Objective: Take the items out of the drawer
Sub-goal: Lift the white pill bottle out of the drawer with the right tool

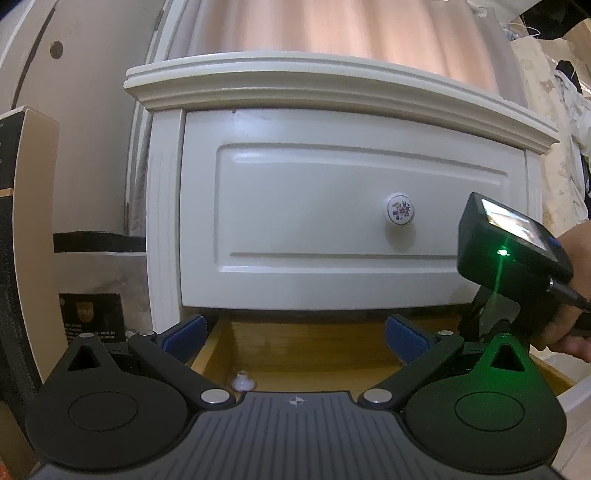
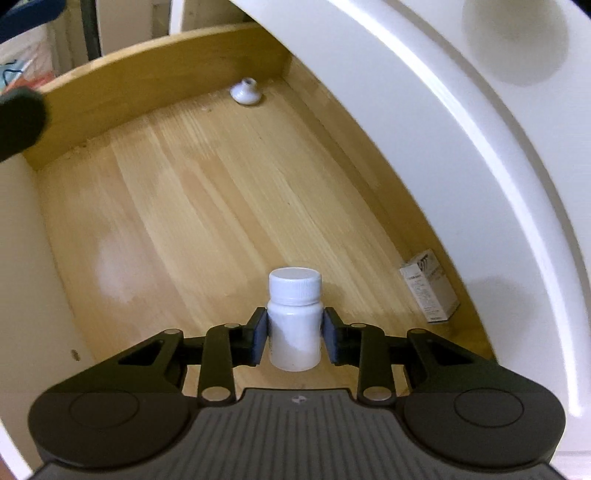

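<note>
1. A home bedroom, by the looks: a white painted nightstand (image 1: 332, 85) with a flowered ceramic knob (image 1: 399, 213).
2. Pinkish curtains (image 1: 332, 26) hang behind it.
3. Patterned bedding (image 1: 561, 147) lies beside it.

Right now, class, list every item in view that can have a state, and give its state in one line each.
Upper drawer: closed.
Lower drawer: pulled open.
White bottle: upright, cap on, between the gripper pads.
Right gripper: shut on the white bottle.
Left gripper: open, holding nothing.
Small box: closed, standing at the drawer's edge.
Loose knob: lying in a far corner.
</note>
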Available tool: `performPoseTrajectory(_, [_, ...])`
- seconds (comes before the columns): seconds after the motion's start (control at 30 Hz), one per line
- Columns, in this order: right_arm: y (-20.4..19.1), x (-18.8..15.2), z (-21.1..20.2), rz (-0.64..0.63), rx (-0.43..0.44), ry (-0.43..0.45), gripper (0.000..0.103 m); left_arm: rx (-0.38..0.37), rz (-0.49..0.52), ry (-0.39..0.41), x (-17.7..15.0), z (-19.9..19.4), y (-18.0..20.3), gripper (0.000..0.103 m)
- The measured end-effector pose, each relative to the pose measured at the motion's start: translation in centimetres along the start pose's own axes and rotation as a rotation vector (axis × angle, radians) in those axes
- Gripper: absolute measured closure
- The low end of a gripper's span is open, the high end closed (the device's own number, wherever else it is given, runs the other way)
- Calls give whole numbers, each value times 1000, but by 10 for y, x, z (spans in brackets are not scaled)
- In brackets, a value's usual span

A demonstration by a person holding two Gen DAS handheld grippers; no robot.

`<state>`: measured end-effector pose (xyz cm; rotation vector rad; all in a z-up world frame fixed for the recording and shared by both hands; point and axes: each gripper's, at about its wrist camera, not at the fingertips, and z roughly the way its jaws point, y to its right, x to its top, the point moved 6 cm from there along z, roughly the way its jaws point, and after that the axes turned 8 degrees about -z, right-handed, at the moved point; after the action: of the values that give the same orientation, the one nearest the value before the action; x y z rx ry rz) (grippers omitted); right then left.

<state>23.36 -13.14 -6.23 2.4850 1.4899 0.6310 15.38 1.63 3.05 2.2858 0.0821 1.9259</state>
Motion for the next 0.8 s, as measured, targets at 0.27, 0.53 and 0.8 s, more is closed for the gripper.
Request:
performPoseTrajectory(0.27, [-8, -11, -5, 19, -9, 23, 71, 22, 43, 6, -1, -1, 4, 0])
performPoseTrajectory(0.53, [-6, -16, -24, 33, -48, 78, 71, 46, 60, 13, 0, -1, 5, 0])
performPoseTrajectory(0.8, [-2, -27, -58, 74, -96, 166, 71, 69, 86, 34, -1, -2, 7, 0])
